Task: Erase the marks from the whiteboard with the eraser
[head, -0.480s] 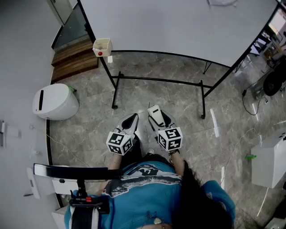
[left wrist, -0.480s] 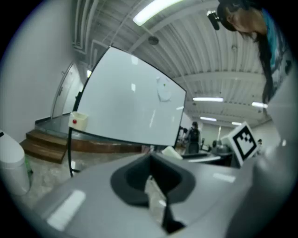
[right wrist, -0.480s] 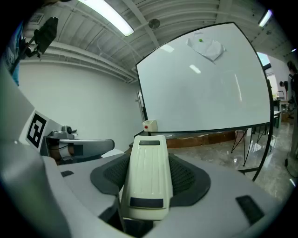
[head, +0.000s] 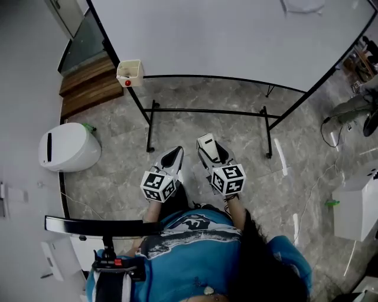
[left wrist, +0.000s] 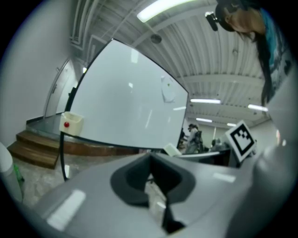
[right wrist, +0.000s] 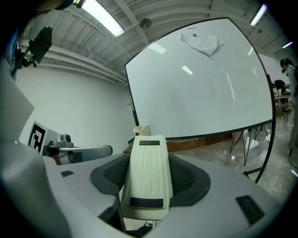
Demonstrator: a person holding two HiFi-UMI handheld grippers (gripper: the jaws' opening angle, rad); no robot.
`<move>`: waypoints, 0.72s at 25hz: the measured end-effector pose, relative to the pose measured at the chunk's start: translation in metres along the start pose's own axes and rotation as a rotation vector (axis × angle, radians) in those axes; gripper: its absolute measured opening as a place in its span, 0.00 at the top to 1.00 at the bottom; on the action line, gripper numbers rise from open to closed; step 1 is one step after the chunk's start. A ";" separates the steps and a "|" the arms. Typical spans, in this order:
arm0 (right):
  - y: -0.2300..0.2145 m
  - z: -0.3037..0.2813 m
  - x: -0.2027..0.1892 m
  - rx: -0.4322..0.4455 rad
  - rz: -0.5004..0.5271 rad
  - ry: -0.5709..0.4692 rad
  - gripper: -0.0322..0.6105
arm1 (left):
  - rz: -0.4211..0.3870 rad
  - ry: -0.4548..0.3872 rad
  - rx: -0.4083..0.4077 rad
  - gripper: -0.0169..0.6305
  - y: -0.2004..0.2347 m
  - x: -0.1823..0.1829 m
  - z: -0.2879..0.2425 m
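The whiteboard [head: 236,35] stands ahead on a black frame. It carries a faint outlined mark near its top [head: 301,7], which also shows in the right gripper view as a mark [right wrist: 201,42] with a small green dot. My right gripper [head: 211,154] is shut on a cream eraser [head: 205,143], seen close up as the eraser [right wrist: 148,172] sticking out between the jaws of that gripper [right wrist: 146,190]. My left gripper [head: 173,156] is held beside it, shut, with nothing in it [left wrist: 153,186]. Both are low over the floor, well short of the board.
A small cream holder [head: 130,72] with a red dot hangs at the board's lower left corner. The stand's black legs [head: 207,111] cross the marble floor ahead. A white bin [head: 68,147] and wooden steps [head: 88,85] lie left; a white box [head: 357,206] and cables lie right.
The head view has shifted a little, so the board and bin sit lower and further left. Both grippers keep nearly the same place, the right one still holding the eraser.
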State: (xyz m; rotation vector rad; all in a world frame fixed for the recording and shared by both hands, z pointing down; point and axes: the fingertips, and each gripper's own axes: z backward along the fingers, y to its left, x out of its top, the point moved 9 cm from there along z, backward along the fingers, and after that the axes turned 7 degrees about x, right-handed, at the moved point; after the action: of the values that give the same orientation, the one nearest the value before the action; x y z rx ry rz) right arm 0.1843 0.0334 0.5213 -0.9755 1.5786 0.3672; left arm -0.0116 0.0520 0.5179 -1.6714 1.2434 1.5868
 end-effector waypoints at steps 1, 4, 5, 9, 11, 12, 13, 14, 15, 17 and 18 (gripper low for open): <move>-0.002 -0.011 0.006 0.001 -0.013 -0.016 0.54 | -0.004 0.000 -0.008 0.97 0.011 0.005 -0.007; -0.001 -0.048 0.025 0.019 -0.043 -0.047 0.54 | -0.004 -0.006 -0.011 0.97 0.051 0.023 -0.025; 0.000 -0.061 0.031 0.022 -0.037 -0.049 0.54 | -0.003 -0.010 -0.011 0.97 0.065 0.029 -0.031; 0.002 -0.114 0.055 0.017 -0.001 -0.046 0.54 | -0.011 -0.028 -0.034 0.97 0.114 0.055 -0.060; 0.002 -0.140 0.064 0.015 -0.004 -0.050 0.54 | -0.018 -0.031 -0.048 0.97 0.136 0.066 -0.072; 0.002 -0.151 0.068 0.015 -0.007 -0.055 0.54 | -0.020 -0.030 -0.053 0.97 0.147 0.070 -0.078; 0.002 -0.162 0.073 0.016 -0.011 -0.060 0.54 | -0.022 -0.029 -0.057 0.97 0.157 0.074 -0.083; 0.002 -0.173 0.077 0.017 -0.013 -0.065 0.54 | -0.022 -0.027 -0.060 0.97 0.167 0.078 -0.088; 0.001 -0.183 0.081 0.016 -0.014 -0.069 0.54 | -0.022 -0.026 -0.065 0.97 0.177 0.081 -0.093; -0.001 -0.201 0.087 0.008 -0.014 -0.072 0.54 | -0.023 -0.022 -0.076 0.97 0.194 0.086 -0.103; -0.002 -0.209 0.090 0.000 -0.014 -0.071 0.54 | -0.024 -0.020 -0.081 0.97 0.201 0.088 -0.107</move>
State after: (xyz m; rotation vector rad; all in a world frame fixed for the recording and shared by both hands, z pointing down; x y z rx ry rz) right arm 0.0514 -0.1486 0.4947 -0.9637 1.5064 0.3882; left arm -0.1438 -0.1522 0.4971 -1.7099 1.1587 1.6556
